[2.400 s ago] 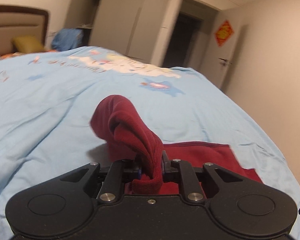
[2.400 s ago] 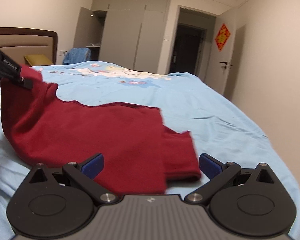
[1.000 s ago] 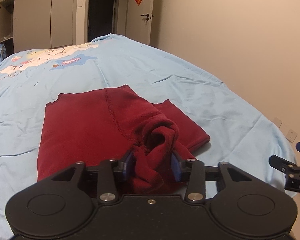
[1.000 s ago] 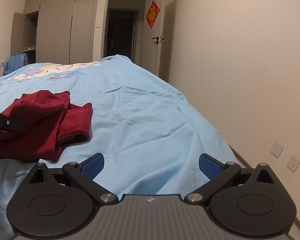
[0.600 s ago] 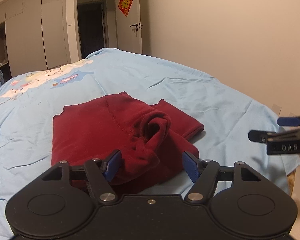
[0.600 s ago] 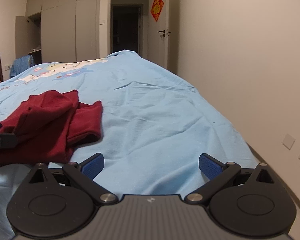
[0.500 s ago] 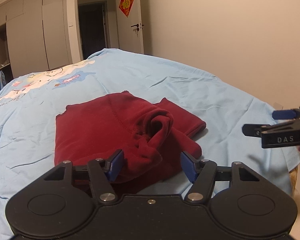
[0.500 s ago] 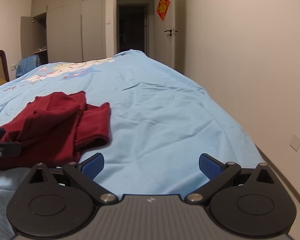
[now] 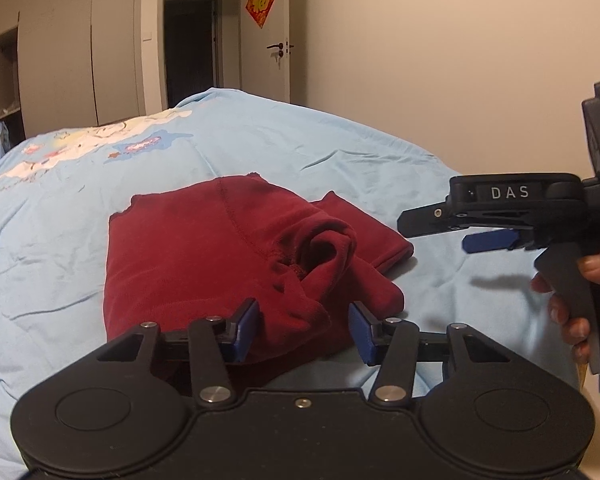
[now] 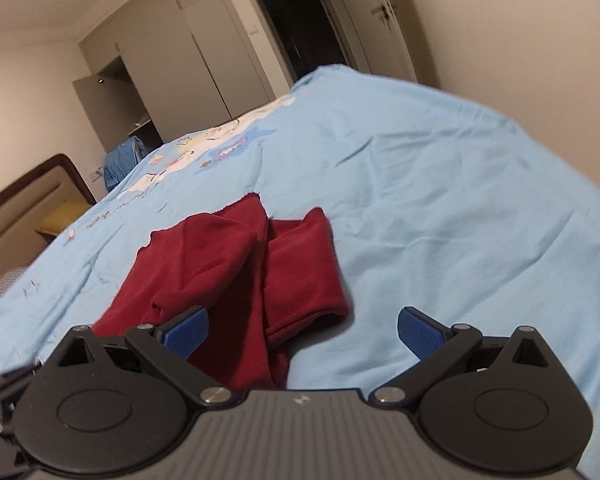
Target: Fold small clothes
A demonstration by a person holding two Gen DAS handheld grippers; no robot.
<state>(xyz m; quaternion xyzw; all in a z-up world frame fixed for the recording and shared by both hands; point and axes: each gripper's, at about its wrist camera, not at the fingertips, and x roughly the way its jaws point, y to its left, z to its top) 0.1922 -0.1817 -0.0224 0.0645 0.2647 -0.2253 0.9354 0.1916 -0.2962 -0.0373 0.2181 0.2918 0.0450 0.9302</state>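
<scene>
Red garment (image 9: 204, 256) lies part-folded on the bed (image 9: 340, 152); left gripper (image 9: 304, 330) is closing, its pads clear of the bunched cloth between them; right gripper (image 10: 302, 330) gapes empty beside the garment.

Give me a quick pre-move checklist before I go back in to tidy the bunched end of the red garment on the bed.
1. Left gripper free of cloth: ok, its jaws are closing, the bunched end lies between the pads but unpinched.
2. Right gripper empty: ok, jaws wide open, nothing between them.
3. Red garment fully on the blue bedsheet: ok.
4. Fold flat: not ok, the near end is rolled into a lump.
5. Grippers apart from each other: ok, the right gripper hangs off to the side of the garment in the left wrist view.
6. Layers underneath aligned: cannot tell, hidden.
</scene>
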